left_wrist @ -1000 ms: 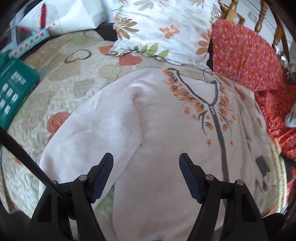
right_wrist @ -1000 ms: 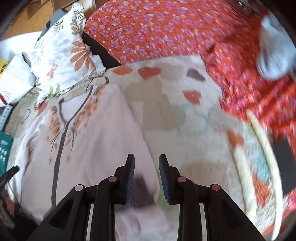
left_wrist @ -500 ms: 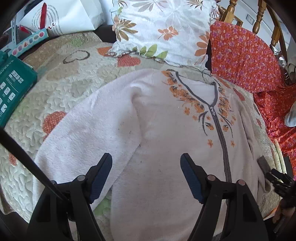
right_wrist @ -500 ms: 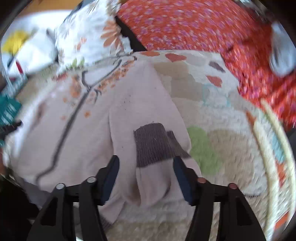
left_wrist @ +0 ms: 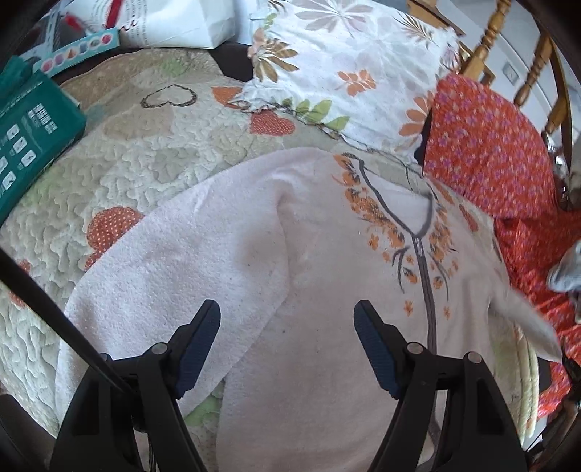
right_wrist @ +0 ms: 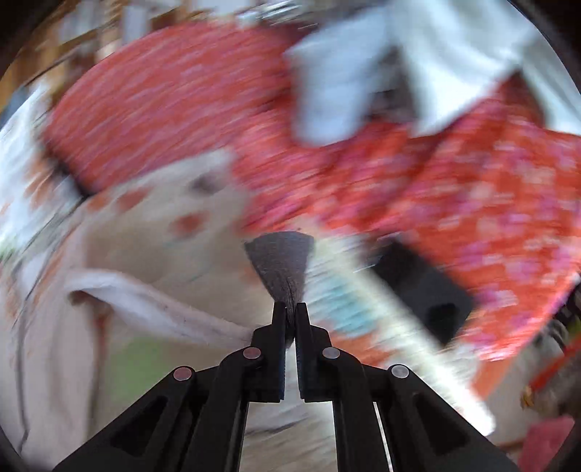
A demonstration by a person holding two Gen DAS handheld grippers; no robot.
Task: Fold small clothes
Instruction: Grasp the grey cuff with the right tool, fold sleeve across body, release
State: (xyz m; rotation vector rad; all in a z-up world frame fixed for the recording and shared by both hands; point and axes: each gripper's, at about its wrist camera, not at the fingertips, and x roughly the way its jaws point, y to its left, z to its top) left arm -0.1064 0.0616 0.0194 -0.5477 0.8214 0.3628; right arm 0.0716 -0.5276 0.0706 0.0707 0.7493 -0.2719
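A pale pink zip cardigan (left_wrist: 326, 276) with orange flower embroidery lies face up on a quilted bedspread (left_wrist: 138, 152). My left gripper (left_wrist: 287, 337) is open and hovers over the cardigan's lower front, one sleeve (left_wrist: 174, 290) under its left finger. My right gripper (right_wrist: 289, 308) is shut on the grey cuff (right_wrist: 281, 257) of the other sleeve and holds it lifted; the pink sleeve (right_wrist: 152, 305) trails down to the left. That raised sleeve shows at the right edge of the left wrist view (left_wrist: 523, 316). The right wrist view is blurred.
A floral white pillow (left_wrist: 345, 72) and an orange-red flowered pillow (left_wrist: 486, 145) lie beyond the cardigan's collar. A green box (left_wrist: 29, 138) sits at the left. Wooden chair spindles (left_wrist: 490, 32) stand behind. A grey garment (right_wrist: 345, 80) lies on red fabric (right_wrist: 472, 188).
My right gripper has shut on the grey cuff and lifted the sleeve, swinging to the right. My left gripper stays open over the cardigan, barely moved.
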